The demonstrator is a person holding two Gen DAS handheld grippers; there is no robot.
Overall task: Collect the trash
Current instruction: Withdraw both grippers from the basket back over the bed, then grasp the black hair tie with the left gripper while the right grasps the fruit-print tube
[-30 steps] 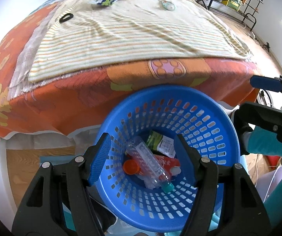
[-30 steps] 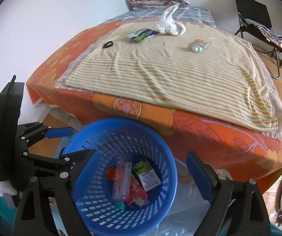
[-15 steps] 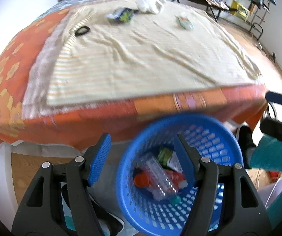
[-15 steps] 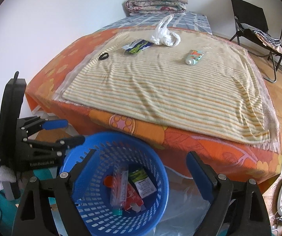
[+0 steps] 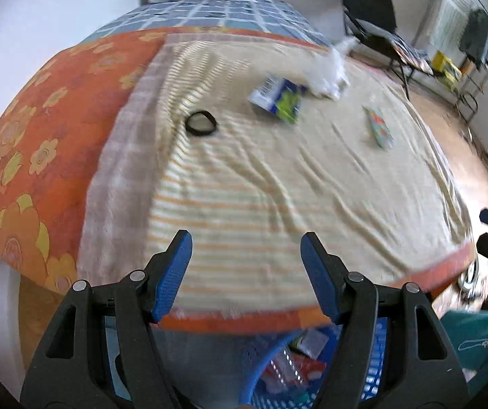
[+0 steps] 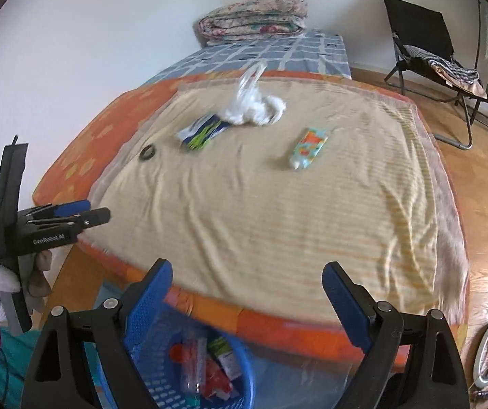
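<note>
Blue-padded left tool [image 5: 245, 266] empty above striped blanket [image 5: 278, 184]

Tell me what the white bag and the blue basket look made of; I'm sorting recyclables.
White bag: thin plastic film by the look, crinkled, translucent and glossy. Blue basket: moulded hard plastic, seemingly, with a smooth rim and a regular perforated wall.

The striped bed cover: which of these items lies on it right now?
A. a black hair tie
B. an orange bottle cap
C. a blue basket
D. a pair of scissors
A: the black hair tie lies on the striped bed cover, while the blue basket sits on the floor below the bed edge.
</note>
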